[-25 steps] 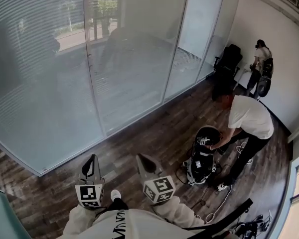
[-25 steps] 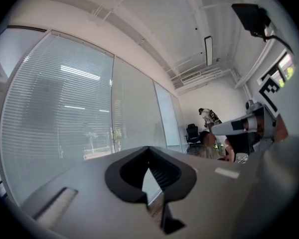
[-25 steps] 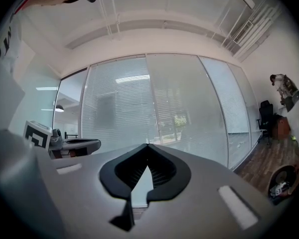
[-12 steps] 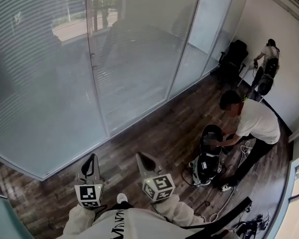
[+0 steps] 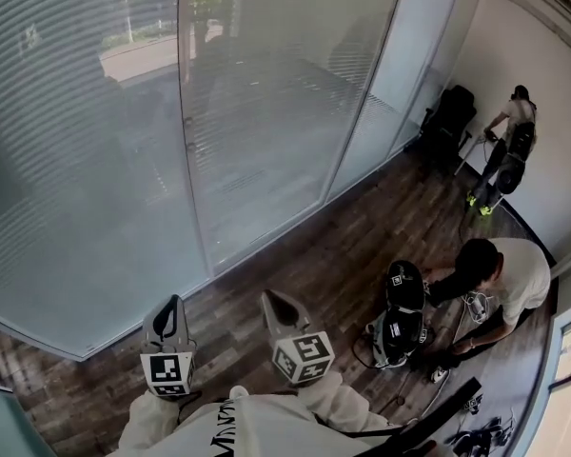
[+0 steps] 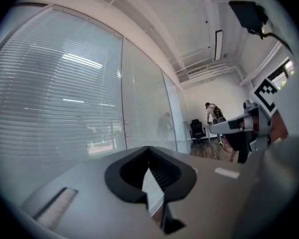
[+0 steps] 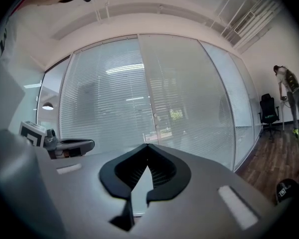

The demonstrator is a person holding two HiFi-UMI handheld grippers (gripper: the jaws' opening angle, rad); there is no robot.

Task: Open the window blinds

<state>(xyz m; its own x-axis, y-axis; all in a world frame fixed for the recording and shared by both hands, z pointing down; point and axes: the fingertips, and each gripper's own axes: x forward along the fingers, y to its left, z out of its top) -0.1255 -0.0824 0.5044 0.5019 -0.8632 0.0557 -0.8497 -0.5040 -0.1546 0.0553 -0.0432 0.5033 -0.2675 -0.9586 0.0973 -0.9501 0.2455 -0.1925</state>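
1. Office room: dark wood-plank floor (image 5: 295, 255), a glass wall (image 5: 266, 169) running along its left and far edges, a white wall (image 5: 552, 55) closing the right side.
2. Nearest, at the floor's near edge: the wearer's pale sleeves (image 5: 238, 427), with both tools held out roughly level, side by side and a little apart.
3. Left gripper (image 5: 176, 303): jaw tips pressed together, nothing between them. Points toward the glass, with only slats and ceiling beyond the tips in its own view.
4. Right gripper (image 5: 266, 298): closed tip to tip in the same way and empty. Faces the same glass wall.
5. Farther out, toward the floor's right edge: a black equipment pack (image 5: 400, 317) standing on the planks, with cables (image 5: 428, 388) trailing near it. Just beside it, a crouching person (image 5: 509, 274) in a white shirt, one arm stretched toward the pack.
6. Window blinds (image 5: 76, 160): hang behind the glass panes with horizontal slats down the full height of each pane. Street and trees show faintly through. Well apart from both grippers, touched by neither.
7. Far right corner of the floor: a black office chair (image 5: 452, 112) near the glass, and beside it a standing person (image 5: 514, 131) bent forward close to the white wall.
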